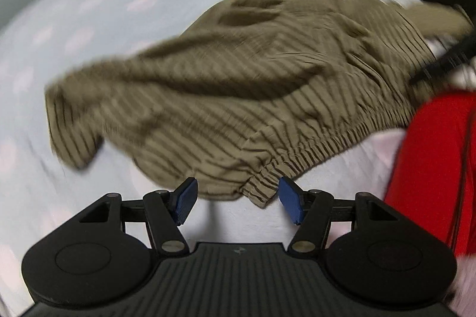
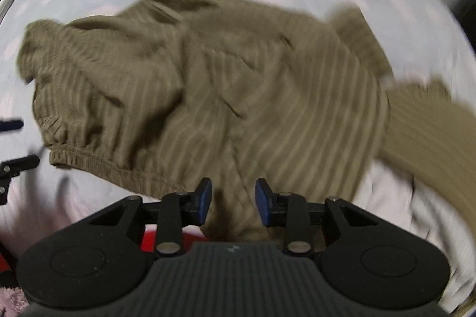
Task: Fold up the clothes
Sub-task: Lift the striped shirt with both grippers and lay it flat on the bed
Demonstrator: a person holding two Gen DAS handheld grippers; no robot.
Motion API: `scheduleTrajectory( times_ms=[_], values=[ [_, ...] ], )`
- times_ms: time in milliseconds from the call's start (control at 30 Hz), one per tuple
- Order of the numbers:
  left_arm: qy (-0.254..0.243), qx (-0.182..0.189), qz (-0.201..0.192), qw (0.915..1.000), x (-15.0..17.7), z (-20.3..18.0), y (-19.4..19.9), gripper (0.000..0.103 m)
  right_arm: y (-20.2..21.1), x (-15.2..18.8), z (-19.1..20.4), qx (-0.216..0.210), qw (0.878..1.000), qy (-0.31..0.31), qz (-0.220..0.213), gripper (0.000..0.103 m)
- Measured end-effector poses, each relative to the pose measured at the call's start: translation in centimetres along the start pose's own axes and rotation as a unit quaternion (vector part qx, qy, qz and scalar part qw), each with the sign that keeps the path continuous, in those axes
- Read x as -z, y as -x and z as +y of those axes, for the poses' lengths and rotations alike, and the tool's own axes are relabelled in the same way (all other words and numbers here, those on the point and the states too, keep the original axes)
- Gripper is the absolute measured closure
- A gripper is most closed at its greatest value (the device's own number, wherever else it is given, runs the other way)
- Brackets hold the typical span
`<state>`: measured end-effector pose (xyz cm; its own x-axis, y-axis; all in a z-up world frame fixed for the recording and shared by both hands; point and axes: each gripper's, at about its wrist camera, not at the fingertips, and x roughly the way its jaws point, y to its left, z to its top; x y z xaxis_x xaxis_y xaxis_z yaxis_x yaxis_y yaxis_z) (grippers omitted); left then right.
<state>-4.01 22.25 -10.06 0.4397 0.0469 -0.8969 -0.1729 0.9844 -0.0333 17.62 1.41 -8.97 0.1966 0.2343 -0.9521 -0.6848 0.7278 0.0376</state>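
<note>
Olive striped shorts lie crumpled on a pale blue sheet, and both views are blurred. The elastic waistband runs along the near edge. My left gripper is wide open just above the waistband's end, which lies between the blue pads without touching them. In the right wrist view the shorts fill the middle, with the waistband at the left. My right gripper hangs over the cloth with its jaws partly apart. Fabric shows in the gap, and the pads do not press on it.
The pale blue sheet with pink dots spreads around the shorts. Red cloth lies at the right of the left wrist view. A blurred black object crosses the shorts' right edge. Dark furniture stands beyond the sheet's far right.
</note>
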Motion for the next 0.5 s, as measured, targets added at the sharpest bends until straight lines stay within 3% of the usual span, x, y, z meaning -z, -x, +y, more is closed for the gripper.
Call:
scheduleTrajectory(
  times_ms=[167,300,433,500],
  values=[
    [0.135,0.026,0.018,0.9904,-0.1,3.0,-0.4,0.031,-1.2,1.1,-3.3,-0.037,0.994,-0.094,0.042,0.067],
    [0.222,0.064,0.051,0.9715,-0.1,5.2,-1.6,0.031,-1.4,2.0,-5.5,-0.083,0.982,-0.160,0.061,0.065],
    [0.298,0.094,0.087,0.9459,0.3,7.1,-3.6,0.031,-2.1,2.8,-6.7,-0.117,0.968,-0.209,0.081,0.061],
    [0.314,0.097,0.090,0.9401,0.5,7.4,-4.3,0.031,-2.6,3.1,-7.1,-0.127,0.962,-0.226,0.089,0.061]
  ],
)
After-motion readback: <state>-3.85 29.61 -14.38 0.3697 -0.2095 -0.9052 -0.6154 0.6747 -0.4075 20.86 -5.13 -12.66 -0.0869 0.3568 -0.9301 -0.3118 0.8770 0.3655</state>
